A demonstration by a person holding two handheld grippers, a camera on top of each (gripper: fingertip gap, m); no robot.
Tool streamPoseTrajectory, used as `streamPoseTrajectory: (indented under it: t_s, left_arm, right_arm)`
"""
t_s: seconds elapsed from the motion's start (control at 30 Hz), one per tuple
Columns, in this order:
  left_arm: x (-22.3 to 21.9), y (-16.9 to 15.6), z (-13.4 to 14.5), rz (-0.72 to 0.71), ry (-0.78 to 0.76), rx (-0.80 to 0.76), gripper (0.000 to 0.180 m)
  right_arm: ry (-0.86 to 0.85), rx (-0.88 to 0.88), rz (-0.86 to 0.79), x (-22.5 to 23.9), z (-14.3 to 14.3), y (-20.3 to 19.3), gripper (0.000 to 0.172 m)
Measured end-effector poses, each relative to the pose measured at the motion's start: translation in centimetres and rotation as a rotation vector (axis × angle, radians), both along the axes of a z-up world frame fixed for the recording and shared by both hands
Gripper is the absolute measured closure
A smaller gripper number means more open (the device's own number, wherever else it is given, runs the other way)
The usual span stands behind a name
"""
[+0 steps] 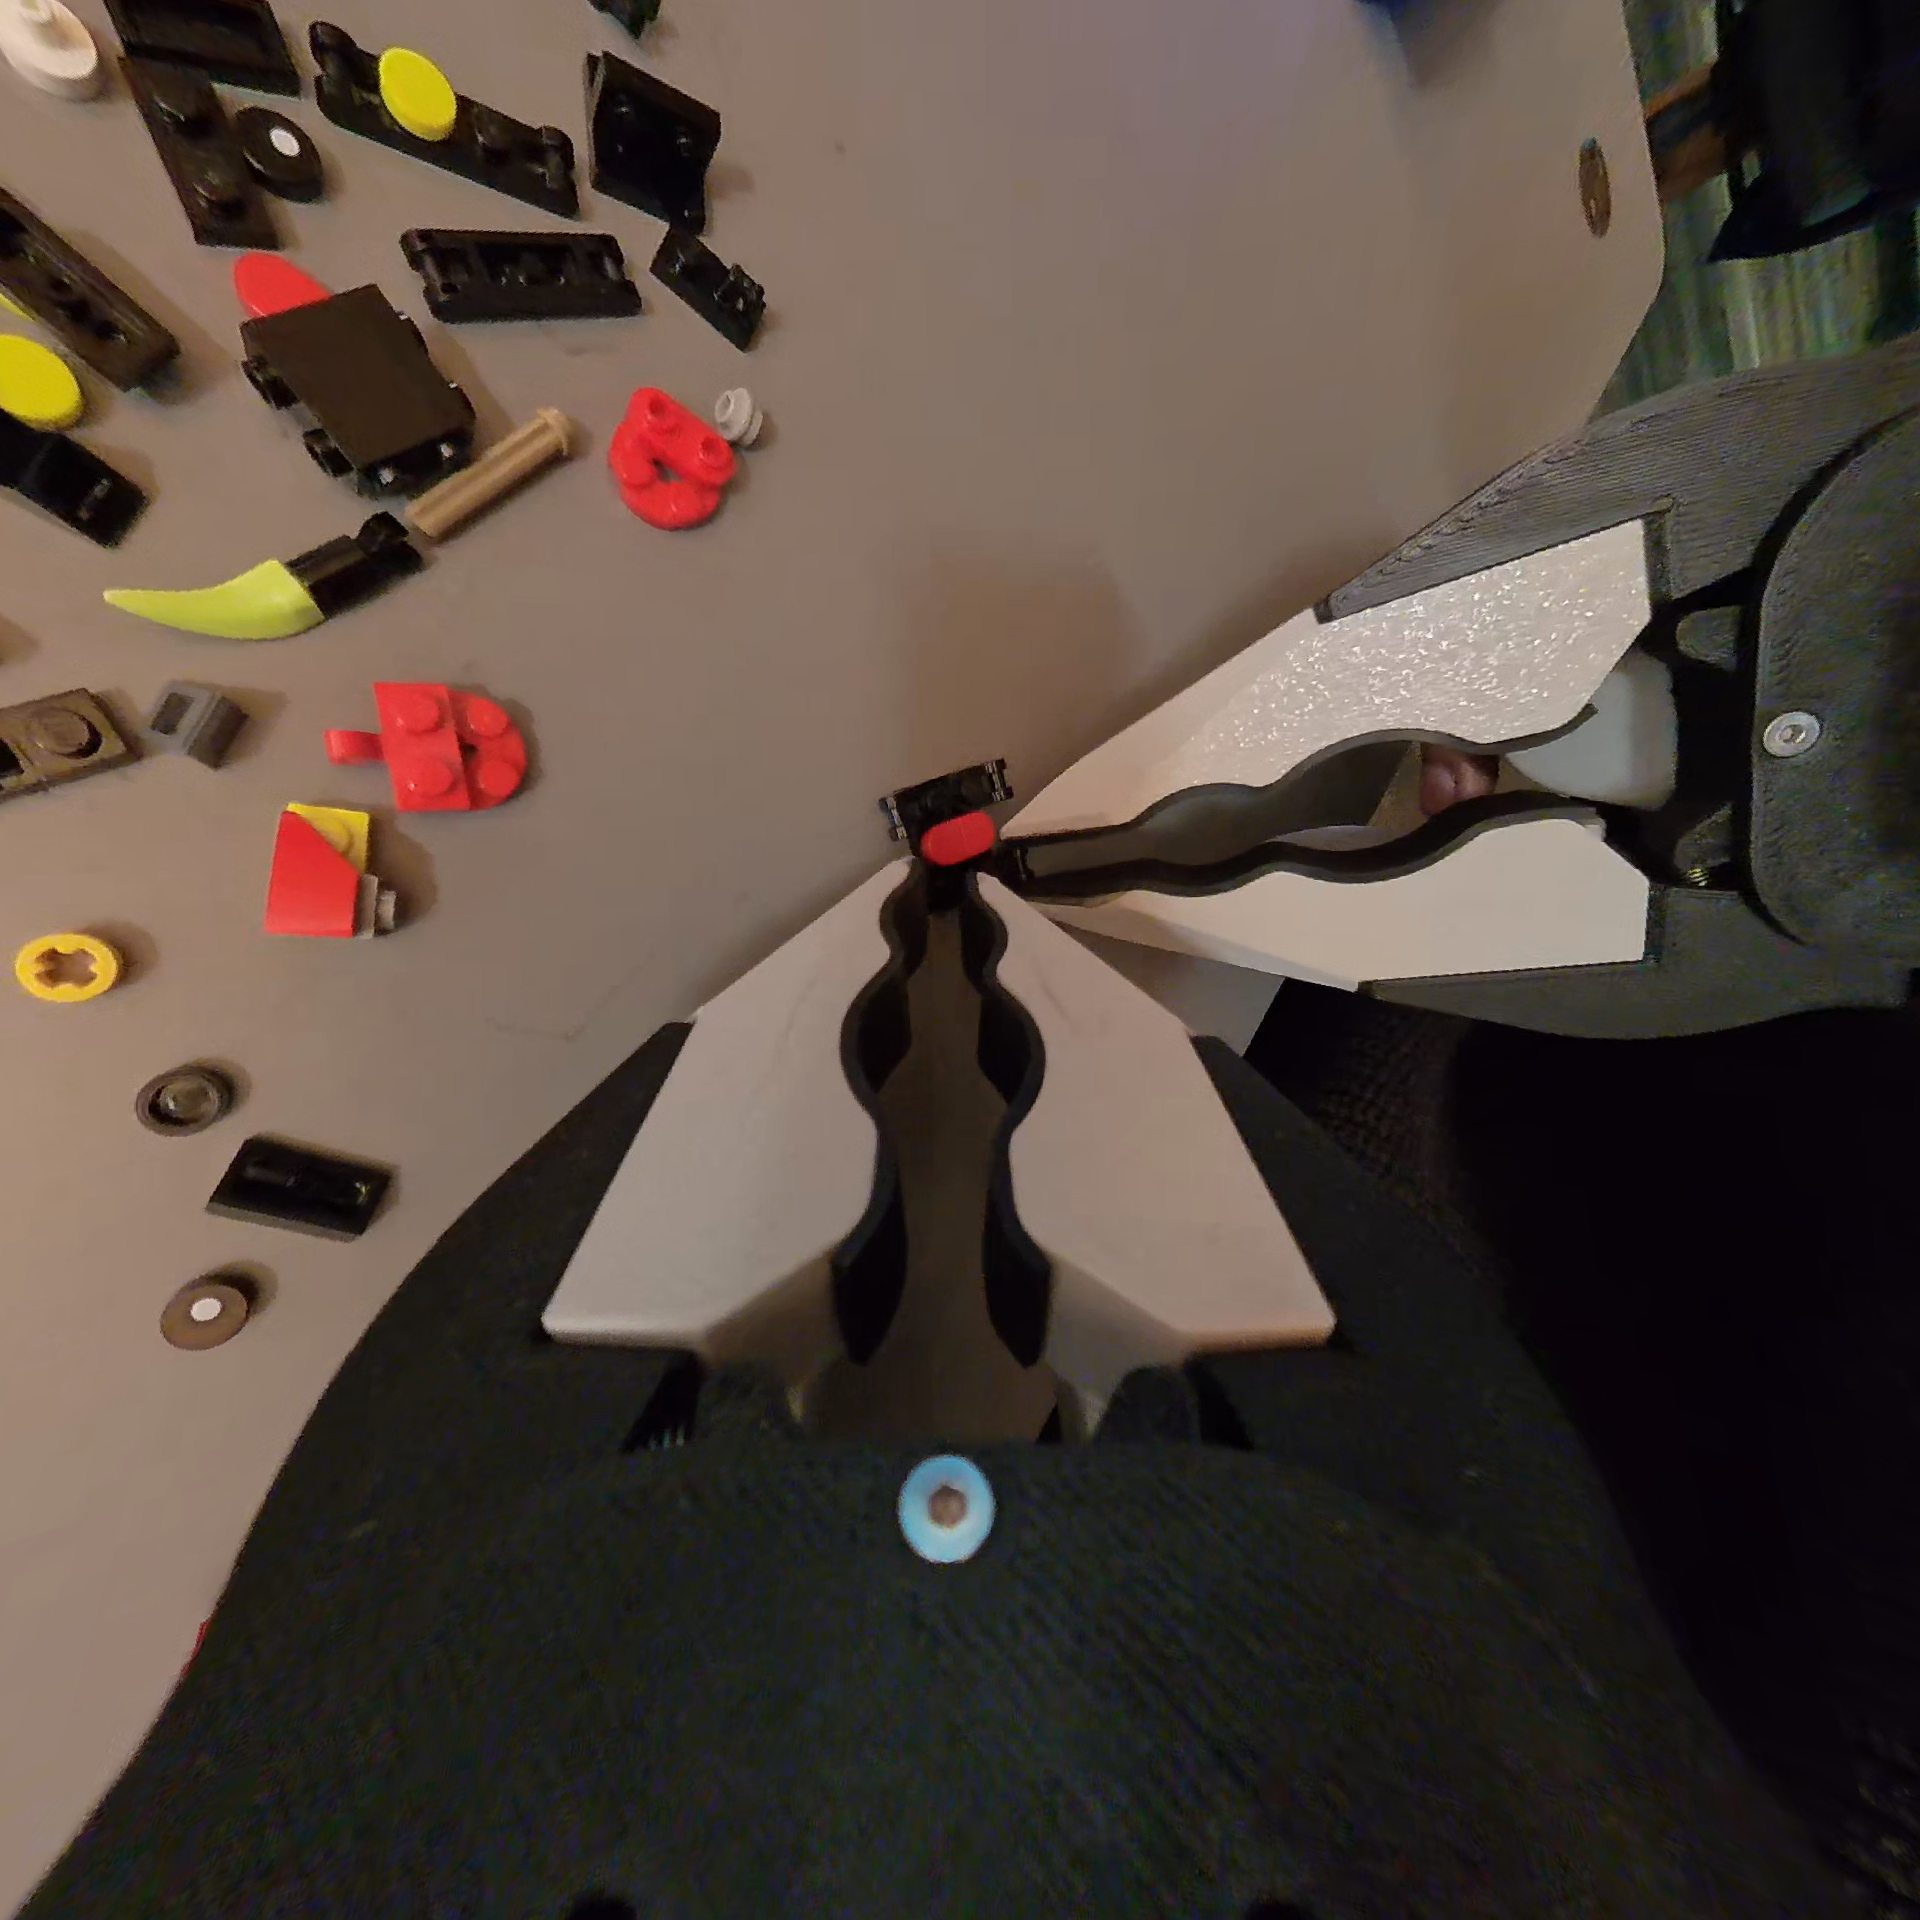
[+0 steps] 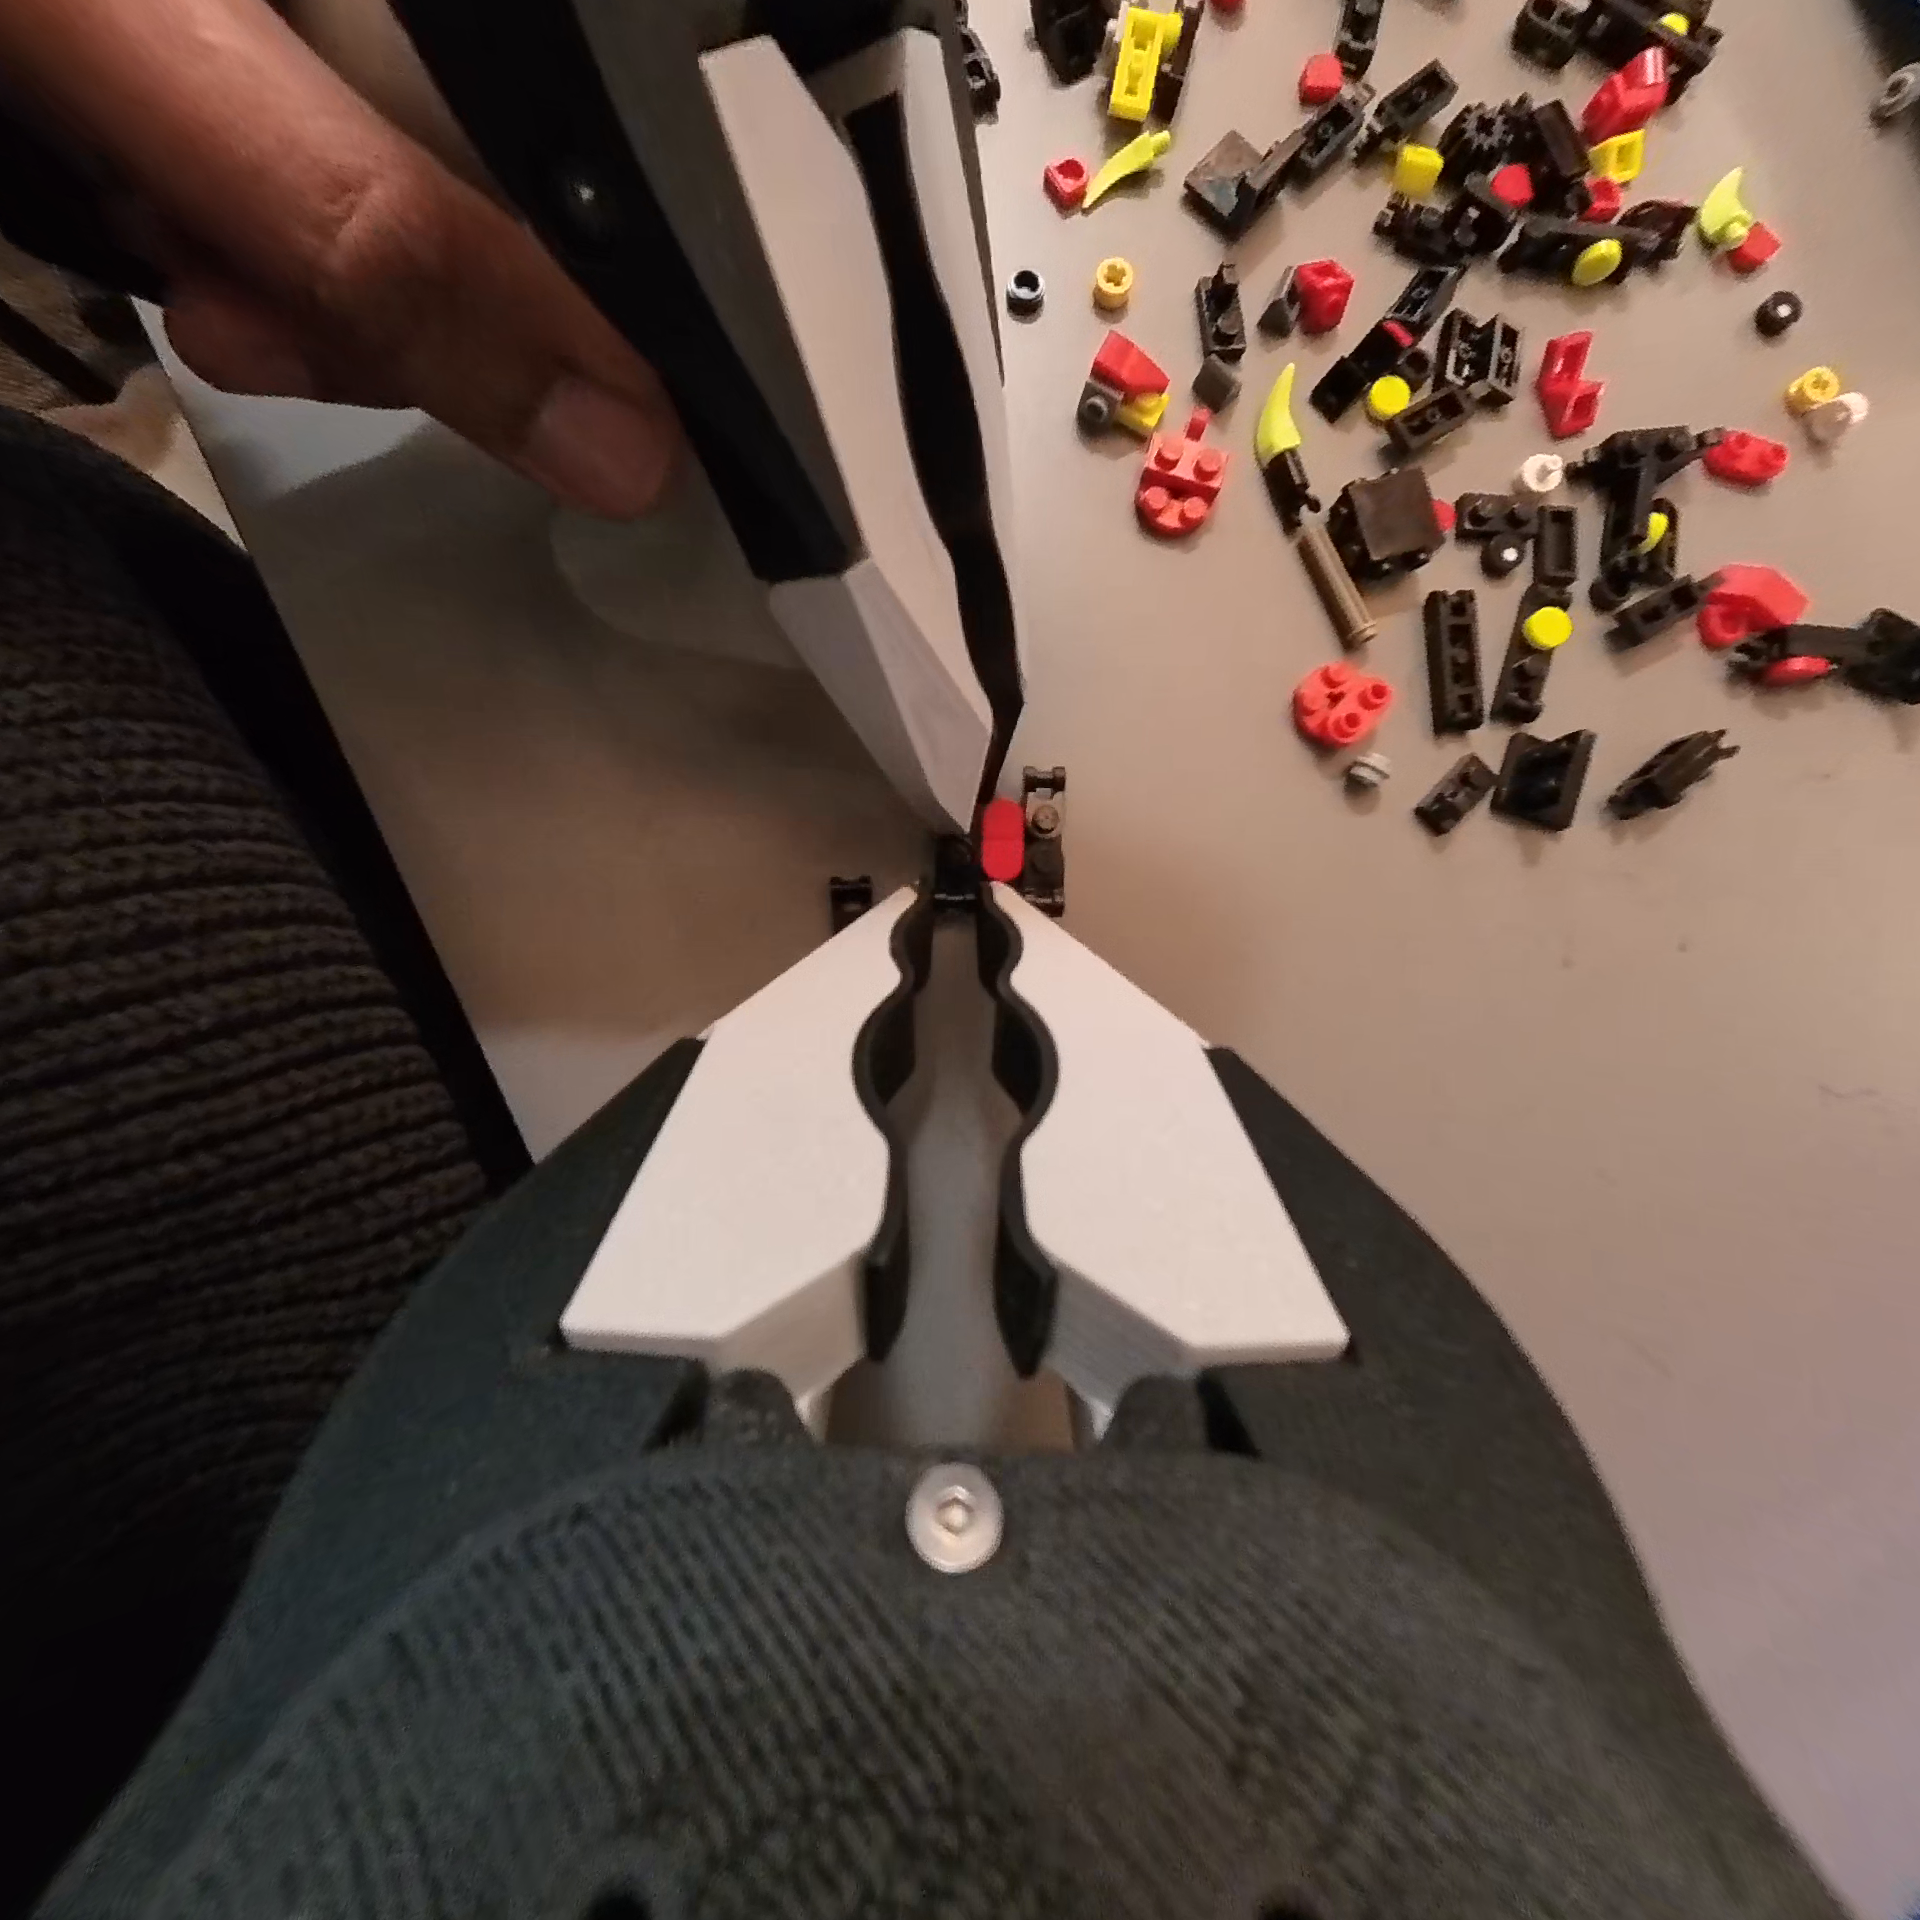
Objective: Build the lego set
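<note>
The left hand-held gripper (image 1: 943, 883) is closed on a small black brick assembly (image 1: 945, 805) carrying one red rounded tile (image 1: 958, 837), its two pads pressed against a black stub just below the tile. The right hand-held gripper (image 2: 951, 894) meets it at a right angle, its two pads clamped on another black part of the same assembly (image 2: 954, 868). The piece hangs between the two sets of fingertips, above the grey bench (image 1: 1039, 416), close to its near edge. In the right wrist view, one hand (image 2: 395, 270) wraps the body of the left tool.

Just beyond the fingertips in the left wrist view lie loose bricks: one red four-stud plate with a rounded end (image 1: 447, 746), one red-and-yellow wedge piece (image 1: 317, 871), one yellow ring (image 1: 68, 966), and two dark round discs (image 1: 185, 1096) (image 1: 208, 1311) with one flat black plate (image 1: 299, 1187) between them. Farther out lie one red round plate with two studs (image 1: 670, 457) with one tiny grey stud (image 1: 738, 414) just beside it, one tan ridged pin (image 1: 488, 473), one lime claw set in a black holder (image 1: 223, 603) and one black box-like block (image 1: 353, 390).

Farthest off, the right wrist view shows a wide scatter of black, red and yellow pieces (image 2: 1507, 343), too many and too overlapped to count.
</note>
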State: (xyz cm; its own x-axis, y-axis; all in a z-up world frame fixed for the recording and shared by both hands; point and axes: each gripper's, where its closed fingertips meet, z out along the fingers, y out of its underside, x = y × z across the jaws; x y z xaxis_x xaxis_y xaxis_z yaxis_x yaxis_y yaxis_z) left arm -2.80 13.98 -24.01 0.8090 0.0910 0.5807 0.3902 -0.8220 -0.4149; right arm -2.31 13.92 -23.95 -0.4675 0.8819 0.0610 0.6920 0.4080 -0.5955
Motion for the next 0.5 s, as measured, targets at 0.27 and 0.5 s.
streamPoseTrajectory:
  t_s: [0.27,0.5]
  left_arm:
    - [0.05,0.03,0.34,0.003,-0.018,0.006,0.172]
    - [0.23,0.13,0.53,0.002,-0.031,0.017,0.161]
  right_arm:
    - [-0.017,0.025,-0.008,0.05,-0.06,0.3,0.165]
    - [0.0,0.034,0.004,-0.11,0.32,0.12,0.165]
